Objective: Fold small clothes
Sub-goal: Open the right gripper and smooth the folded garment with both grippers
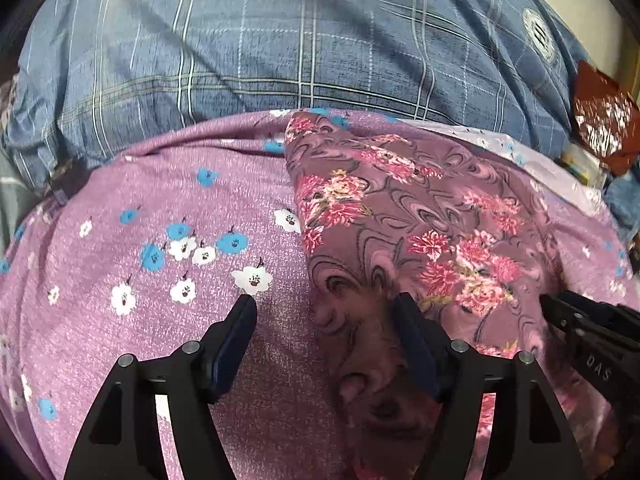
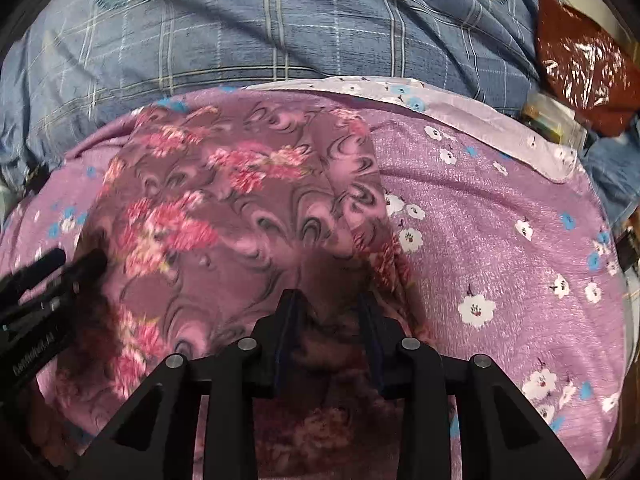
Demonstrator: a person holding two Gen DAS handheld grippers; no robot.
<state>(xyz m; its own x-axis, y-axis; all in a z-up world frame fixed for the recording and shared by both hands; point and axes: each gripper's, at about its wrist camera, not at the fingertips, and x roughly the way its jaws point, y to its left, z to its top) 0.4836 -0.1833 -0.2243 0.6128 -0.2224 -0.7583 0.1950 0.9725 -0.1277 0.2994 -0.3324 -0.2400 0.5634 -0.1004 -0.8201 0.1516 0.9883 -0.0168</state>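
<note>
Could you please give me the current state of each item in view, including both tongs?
Left tongs: open, straddling the garment's left edge.
Right tongs: partly open, garment fabric between the fingers; grip unclear.
Pink floral garment: folded, lying on the purple cloth.
Purple flowered cloth: spread out, far edge turned over.
Blue plaid sheet: spread, creased.
Red plastic bag: crumpled.

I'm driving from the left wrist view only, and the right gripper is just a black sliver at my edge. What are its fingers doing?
Observer: The right gripper has its fingers narrowly apart, with the near edge of the rose-print garment bunched between them.
Operator: Where does the garment end on that side?
Observer: Its right edge runs just past the gripper's right-hand finger. Beyond it lies the purple sheet with white flowers.
</note>
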